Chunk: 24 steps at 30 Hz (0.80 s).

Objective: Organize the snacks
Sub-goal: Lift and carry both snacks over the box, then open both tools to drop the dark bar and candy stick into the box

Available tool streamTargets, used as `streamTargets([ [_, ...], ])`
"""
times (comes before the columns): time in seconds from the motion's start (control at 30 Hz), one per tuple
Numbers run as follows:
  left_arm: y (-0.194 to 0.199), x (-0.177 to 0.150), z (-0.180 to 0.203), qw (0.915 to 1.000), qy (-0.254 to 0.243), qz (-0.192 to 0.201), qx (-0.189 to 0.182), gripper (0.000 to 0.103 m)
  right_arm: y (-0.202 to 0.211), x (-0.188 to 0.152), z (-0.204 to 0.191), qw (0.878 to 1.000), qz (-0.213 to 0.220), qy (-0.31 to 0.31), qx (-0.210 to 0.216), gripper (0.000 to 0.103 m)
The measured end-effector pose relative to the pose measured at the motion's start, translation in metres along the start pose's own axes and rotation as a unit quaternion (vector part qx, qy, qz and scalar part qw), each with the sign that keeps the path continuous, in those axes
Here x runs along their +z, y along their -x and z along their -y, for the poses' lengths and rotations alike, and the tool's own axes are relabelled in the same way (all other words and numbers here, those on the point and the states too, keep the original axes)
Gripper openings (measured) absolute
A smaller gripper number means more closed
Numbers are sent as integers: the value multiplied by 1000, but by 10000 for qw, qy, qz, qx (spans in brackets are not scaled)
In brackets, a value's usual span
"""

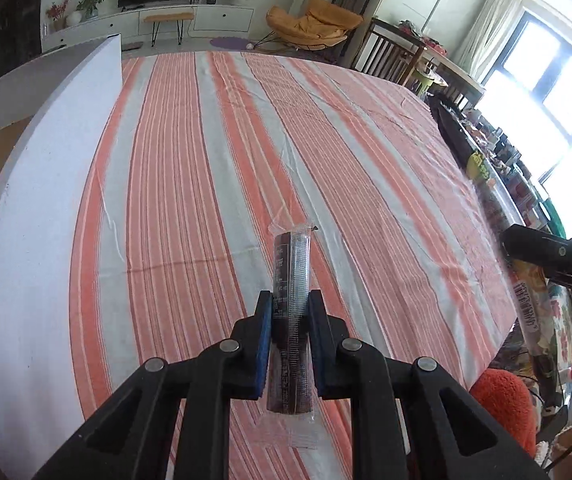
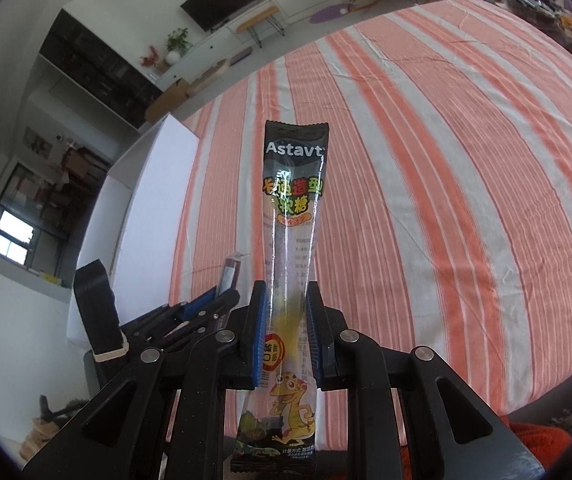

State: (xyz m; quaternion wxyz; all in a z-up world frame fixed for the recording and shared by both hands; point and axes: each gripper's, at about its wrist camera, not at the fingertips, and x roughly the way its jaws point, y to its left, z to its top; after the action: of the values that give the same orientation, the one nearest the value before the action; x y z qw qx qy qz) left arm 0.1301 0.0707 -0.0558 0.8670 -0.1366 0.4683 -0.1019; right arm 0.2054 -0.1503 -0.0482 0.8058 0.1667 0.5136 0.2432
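My left gripper (image 1: 289, 300) is shut on a dark brown snack stick in a clear wrapper (image 1: 290, 280), held above the striped tablecloth (image 1: 205, 160). My right gripper (image 2: 286, 292) is shut on a long gummy candy packet (image 2: 292, 216), black at the top with "Astavt" print and a yellow gecko at the bottom. In the right wrist view the left gripper (image 2: 221, 294) shows at the lower left with its brown stick (image 2: 230, 274). In the left wrist view the right gripper's body (image 1: 554, 254) and its packet (image 1: 526, 304) show at the right edge.
A white open box (image 1: 45, 200) stands along the table's left side; it also shows in the right wrist view (image 2: 145, 216). Beyond the table are a TV stand, a yellow chair (image 1: 310, 20) and a cluttered side table (image 1: 498, 160). An orange fuzzy thing (image 1: 506, 408) lies at the lower right.
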Motion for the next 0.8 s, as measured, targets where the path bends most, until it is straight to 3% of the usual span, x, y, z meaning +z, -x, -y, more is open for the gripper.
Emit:
streamTargets([
  [0.1,62,5,-8,9974,290,455,-477,16,4,5,-23,9998,21,112,145,19],
  [0.2,123,14,-26,9926,451,987,-543,16,3,13,-67,9981,9,382,480,19],
  [0.27,158,21,-49,9891,583,1296,-384,16,-1,19,-105,9952,-29,612,760,19],
  [0.37,194,30,-91,9838,732,1623,225,16,-14,27,-169,9877,-137,957,1233,19],
  [0.47,206,32,-147,9774,1052,1644,809,16,-38,31,-232,9784,-301,1282,1595,19],
  [0.6,197,15,-205,9688,1341,1486,1464,16,-82,30,-288,9722,-370,1644,1626,19],
  [0.77,165,-10,-231,9632,1444,1217,1911,17,-151,15,-307,9719,-479,1731,1525,21],
  [0.8,159,-14,-233,9626,1459,1161,1965,17,-167,12,-303,9720,-557,1679,1547,27],
])
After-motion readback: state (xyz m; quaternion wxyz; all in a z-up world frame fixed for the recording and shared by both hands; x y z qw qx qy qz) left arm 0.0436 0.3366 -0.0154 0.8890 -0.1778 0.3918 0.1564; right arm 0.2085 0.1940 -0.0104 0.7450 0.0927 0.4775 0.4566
